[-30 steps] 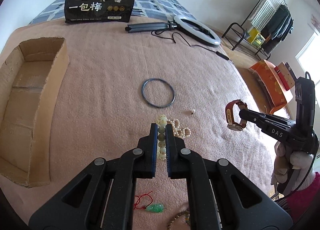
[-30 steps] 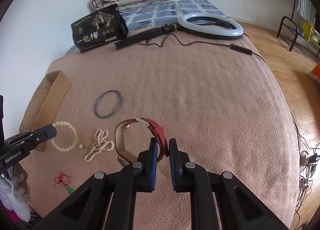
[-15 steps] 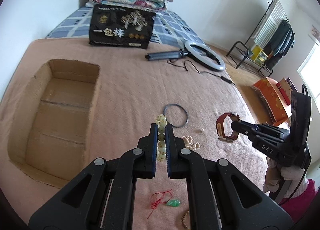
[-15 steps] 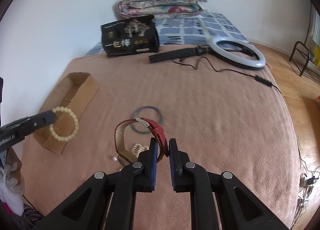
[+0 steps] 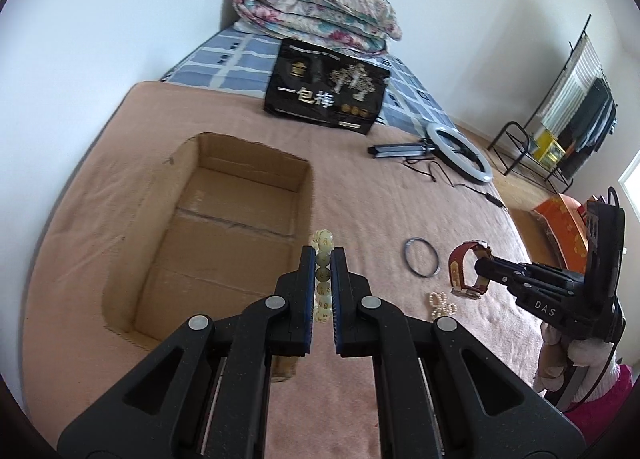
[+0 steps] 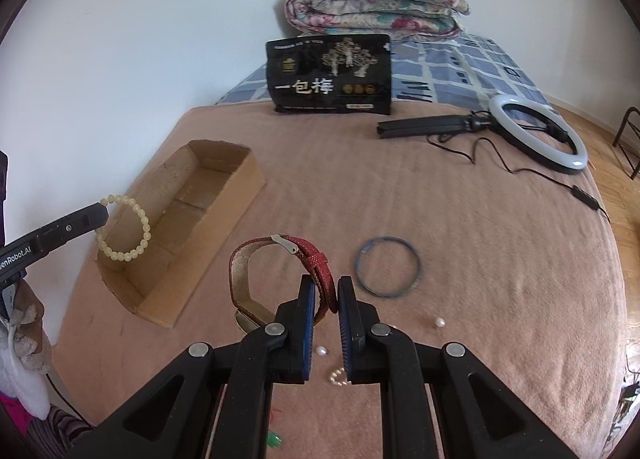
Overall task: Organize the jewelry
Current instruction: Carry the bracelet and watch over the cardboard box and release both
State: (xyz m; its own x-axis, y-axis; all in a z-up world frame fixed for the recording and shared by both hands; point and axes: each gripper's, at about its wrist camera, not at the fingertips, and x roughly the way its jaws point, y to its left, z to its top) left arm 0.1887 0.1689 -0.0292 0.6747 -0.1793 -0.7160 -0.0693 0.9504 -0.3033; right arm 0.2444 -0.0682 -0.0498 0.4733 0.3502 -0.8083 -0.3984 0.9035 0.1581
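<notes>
Bead bracelet sits clamped in our left gripper above the cardboard box; beside the box, our right gripper pinches the red watch

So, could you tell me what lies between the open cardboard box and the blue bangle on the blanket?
In the right wrist view, only the red-strapped watch, held above the pink blanket, sits between cardboard box and blue bangle.

Pink-blanketed bed, cardboard box, blue bangle, ring light, black bag
</notes>
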